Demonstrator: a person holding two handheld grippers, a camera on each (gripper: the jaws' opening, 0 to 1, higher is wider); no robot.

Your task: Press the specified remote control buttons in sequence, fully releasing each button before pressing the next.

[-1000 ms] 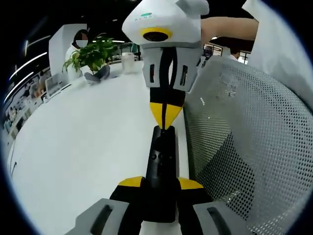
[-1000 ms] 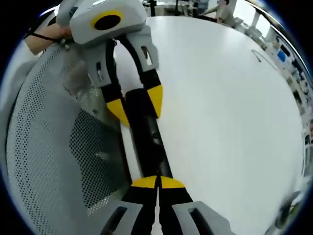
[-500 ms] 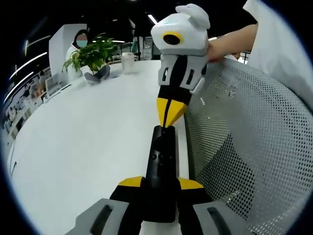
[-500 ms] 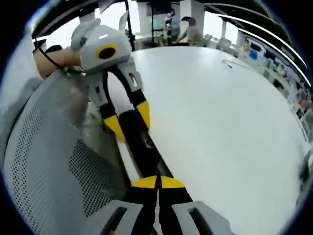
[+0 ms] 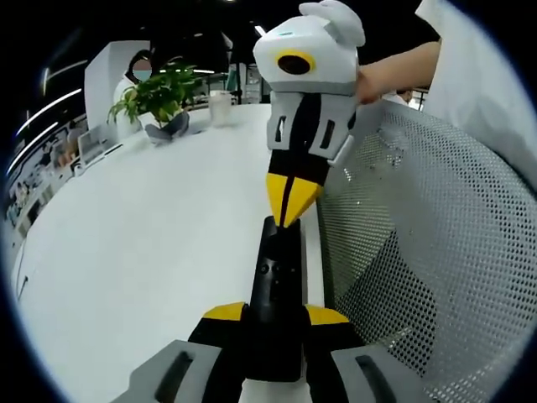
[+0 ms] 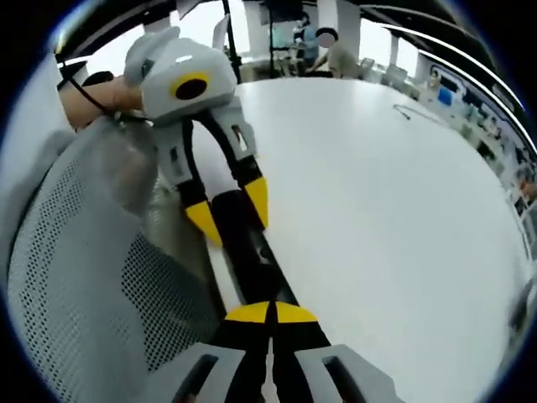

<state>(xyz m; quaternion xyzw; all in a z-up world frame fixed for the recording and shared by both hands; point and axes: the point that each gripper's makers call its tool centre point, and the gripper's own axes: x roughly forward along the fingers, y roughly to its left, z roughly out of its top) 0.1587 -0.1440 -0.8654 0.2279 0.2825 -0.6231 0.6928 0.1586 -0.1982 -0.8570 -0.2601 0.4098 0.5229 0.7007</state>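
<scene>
Here the black remote control (image 5: 278, 290) is lying along the white tabletop (image 5: 151, 243) edge beside a mesh chair back (image 5: 428, 269), gripped by the left gripper (image 5: 275, 314), while the right gripper (image 5: 289, 201), fingers closed together, is touching its far end.

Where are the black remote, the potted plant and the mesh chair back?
remote (image 5: 277, 285): left gripper view, middle of its black body.
potted plant (image 5: 155, 94): left gripper view, its green leaves.
mesh chair back (image 5: 428, 243): left gripper view, perforated white surface.
</scene>
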